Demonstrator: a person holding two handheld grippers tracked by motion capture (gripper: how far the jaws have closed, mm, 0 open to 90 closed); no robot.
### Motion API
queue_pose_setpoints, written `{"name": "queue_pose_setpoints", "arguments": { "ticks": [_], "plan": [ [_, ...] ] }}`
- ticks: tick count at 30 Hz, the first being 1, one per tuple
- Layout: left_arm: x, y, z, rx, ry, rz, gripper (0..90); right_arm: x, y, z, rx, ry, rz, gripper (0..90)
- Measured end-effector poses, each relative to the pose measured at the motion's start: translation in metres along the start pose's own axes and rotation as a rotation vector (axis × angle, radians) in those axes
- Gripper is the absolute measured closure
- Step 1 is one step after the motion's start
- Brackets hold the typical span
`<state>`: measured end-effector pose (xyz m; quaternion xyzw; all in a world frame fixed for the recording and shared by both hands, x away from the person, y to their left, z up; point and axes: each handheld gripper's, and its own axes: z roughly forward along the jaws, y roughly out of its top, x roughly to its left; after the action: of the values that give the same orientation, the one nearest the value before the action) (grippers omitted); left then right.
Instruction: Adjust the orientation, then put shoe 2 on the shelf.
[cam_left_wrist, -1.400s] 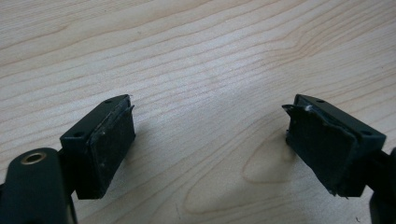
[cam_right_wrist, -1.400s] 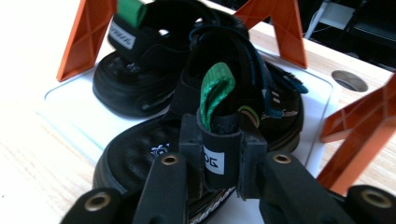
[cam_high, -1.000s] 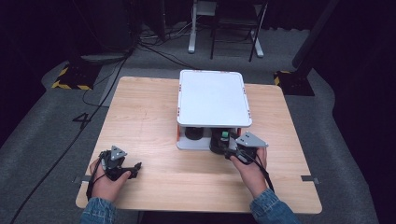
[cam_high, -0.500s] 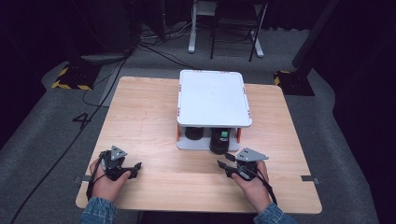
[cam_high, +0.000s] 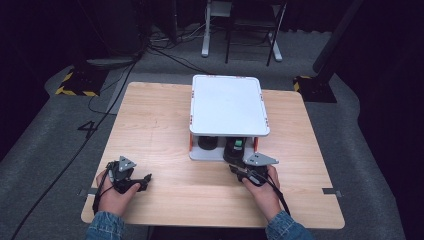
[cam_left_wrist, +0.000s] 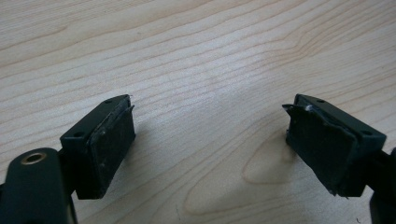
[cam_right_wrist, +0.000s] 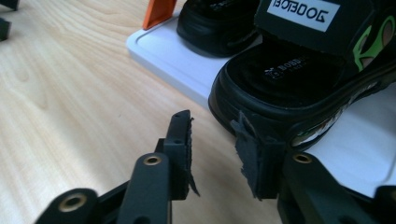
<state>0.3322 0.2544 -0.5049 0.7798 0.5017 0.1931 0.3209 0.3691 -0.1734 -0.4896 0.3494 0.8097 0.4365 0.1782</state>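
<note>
A white two-level rack (cam_high: 227, 105) with orange posts (cam_right_wrist: 159, 11) stands at the table's middle. On its lower shelf (cam_right_wrist: 168, 56) lie a black sandal with green marks (cam_right_wrist: 299, 79) and a second black sandal (cam_right_wrist: 215, 28) beside it. My right gripper (cam_right_wrist: 215, 144) sits low on the wood just in front of that shelf (cam_high: 235, 170). Its jaws have just been closing; a narrow gap is left with nothing in it, and one pad is close to the green-marked sandal's heel. My left gripper (cam_left_wrist: 210, 140) rests open on bare wood at the near left (cam_high: 145, 180).
The wooden table (cam_high: 150, 120) has bare room left of the rack and along the near edge. Beyond the table the floor holds cables (cam_high: 125, 75), yellow-black striped blocks (cam_high: 75, 85) and a stand's legs (cam_high: 240, 45).
My right gripper has drawn back a little from the lower shelf and sunk toward the tabletop. The left gripper has kept still.
</note>
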Motion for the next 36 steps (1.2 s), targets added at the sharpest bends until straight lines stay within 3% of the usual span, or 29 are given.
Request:
{"name": "queue_pose_setpoints", "arguments": {
  "ticks": [4, 13, 16, 17, 22, 26, 27, 36],
  "plan": [
    [0.0, 0.0, 0.0, 0.0, 0.0, -0.001, 15.3, -0.005, 0.006, 0.01, -0.014, -0.05, -0.012, 65.6],
    [0.0, 0.0, 0.0, 0.0, -0.001, -0.001, 15.3, -0.019, 0.019, 0.034, -0.019, -0.111, -0.023, 65.0],
    [0.0, 0.0, 0.0, 0.0, -0.001, -0.001, 15.3, -0.019, 0.019, 0.034, -0.028, -0.107, -0.012, 60.1],
    [0.0, 0.0, 0.0, 0.0, -0.002, 0.0, 15.3, -0.018, 0.019, 0.034, -0.034, -0.104, -0.005, 54.2],
    [0.001, 0.0, 0.0, 0.001, -0.002, 0.003, 15.3, -0.011, 0.02, 0.012, -0.077, -0.053, -0.017, 50.8],
    [0.0, 0.0, 0.0, 0.0, -0.002, 0.002, 15.3, -0.014, 0.023, -0.025, -0.111, -0.002, 0.007, 49.7],
    [0.0, 0.0, 0.0, 0.0, -0.002, 0.001, 15.3, -0.014, 0.023, -0.025, -0.111, -0.002, 0.007, 49.7],
    [0.001, -0.001, -0.001, -0.001, -0.008, -0.002, 15.5, -0.033, 0.018, -0.079, -0.106, -0.003, 0.055, 48.4]
  ]
}}
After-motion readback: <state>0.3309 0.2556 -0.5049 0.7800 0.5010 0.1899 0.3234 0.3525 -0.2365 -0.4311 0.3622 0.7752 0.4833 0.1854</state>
